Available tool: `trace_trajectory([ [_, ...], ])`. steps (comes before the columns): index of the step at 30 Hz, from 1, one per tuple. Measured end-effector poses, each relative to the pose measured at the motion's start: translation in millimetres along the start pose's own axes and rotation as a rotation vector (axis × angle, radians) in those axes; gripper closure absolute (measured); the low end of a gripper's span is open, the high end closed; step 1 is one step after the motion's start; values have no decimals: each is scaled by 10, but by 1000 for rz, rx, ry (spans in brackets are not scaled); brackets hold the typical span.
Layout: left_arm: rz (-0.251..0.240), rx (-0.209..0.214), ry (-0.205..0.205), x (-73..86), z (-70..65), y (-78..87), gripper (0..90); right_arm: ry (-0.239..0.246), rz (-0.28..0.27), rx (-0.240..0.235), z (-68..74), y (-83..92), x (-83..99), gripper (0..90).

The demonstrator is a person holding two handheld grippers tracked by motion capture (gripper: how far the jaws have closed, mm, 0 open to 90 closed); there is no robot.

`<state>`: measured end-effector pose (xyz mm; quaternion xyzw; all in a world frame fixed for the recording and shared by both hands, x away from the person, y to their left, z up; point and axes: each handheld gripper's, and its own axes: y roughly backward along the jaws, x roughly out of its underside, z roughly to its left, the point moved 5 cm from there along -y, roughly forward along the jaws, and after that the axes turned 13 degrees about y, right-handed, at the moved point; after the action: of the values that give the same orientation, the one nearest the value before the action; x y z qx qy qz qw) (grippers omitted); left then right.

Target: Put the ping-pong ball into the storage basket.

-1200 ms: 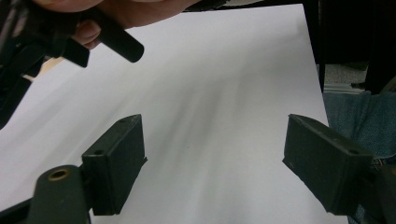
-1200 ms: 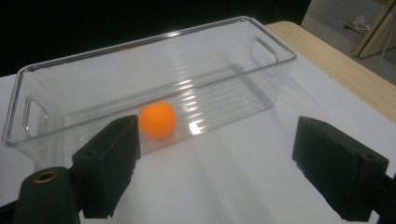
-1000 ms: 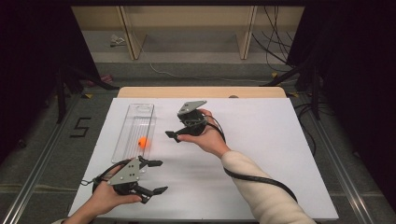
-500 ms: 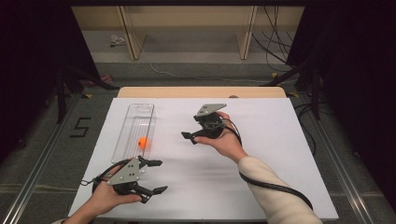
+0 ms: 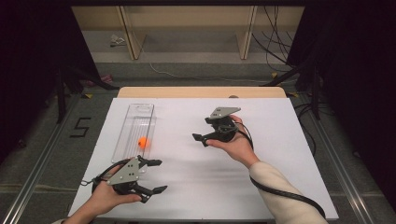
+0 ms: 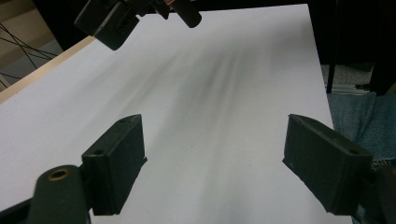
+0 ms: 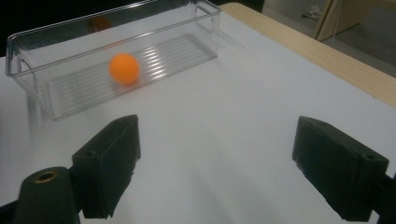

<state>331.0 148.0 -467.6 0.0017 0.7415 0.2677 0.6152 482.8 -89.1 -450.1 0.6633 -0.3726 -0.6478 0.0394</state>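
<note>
The right hand-held gripper [image 5: 201, 137] is spread wide and carries nothing, its jaws aimed left toward the tray [image 5: 135, 126]. Over the last second it has drawn away to the right: it stood just beside the tray's near end, and it now hangs over the middle of the counter [image 5: 280, 154], well apart from the tray. In the right gripper view the bare white top lies between its jaws, with the tray beyond.

The ball [image 5: 143, 142] lies inside the tray, toward its near end, and has not moved in that time. From the right gripper view the ball [image 7: 124, 68] rests on the ribbed floor of the tray [image 7: 28, 70], touching nothing else.

The left hand-held gripper [image 5: 158, 176] sits at the near left of the counter, jaws likewise spread and holding nothing, and it has stayed put throughout. Its own view shows the blank surface and the right hand-held gripper [image 6: 135, 14] farther off.

The retreat with parted jaws suggests the ball's placing in the tray is done and the right hand is returning to rest.
</note>
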Motion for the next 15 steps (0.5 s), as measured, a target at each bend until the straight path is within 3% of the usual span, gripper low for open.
trace_trajectory([
  [15,1,-6,1,-2,8,8,201,-34,-12,50,-26,458,267,161],
])
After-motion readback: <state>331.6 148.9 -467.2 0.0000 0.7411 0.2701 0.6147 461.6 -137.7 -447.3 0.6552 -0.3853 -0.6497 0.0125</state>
